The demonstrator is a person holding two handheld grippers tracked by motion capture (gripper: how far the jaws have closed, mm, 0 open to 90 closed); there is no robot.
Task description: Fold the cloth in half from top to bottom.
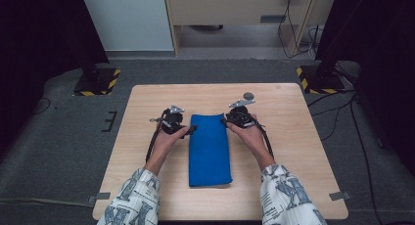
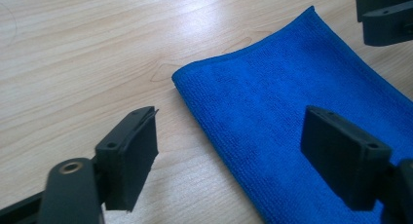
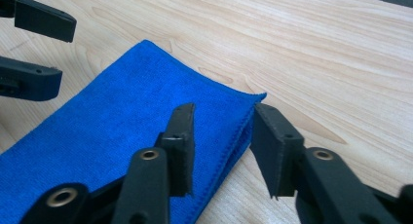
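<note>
Folded blue cloth (image 1: 210, 149) lying lengthwise at the centre of the wooden table (image 1: 293, 137), its far corners straddled by the gaping left gripper (image 2: 229, 160) and the narrower, still unclamped right gripper (image 3: 221, 148), positioned for a two-handed pickup.

No writing, label, brand, number or sign can be read on anything in these views.

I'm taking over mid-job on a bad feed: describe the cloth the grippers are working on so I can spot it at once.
Find the light wooden table on the grey floor. At its middle, between the left gripper and the right gripper, lies the blue cloth, folded into a long narrow strip running away from the person. It is the only bright blue, soft thing there.
</note>
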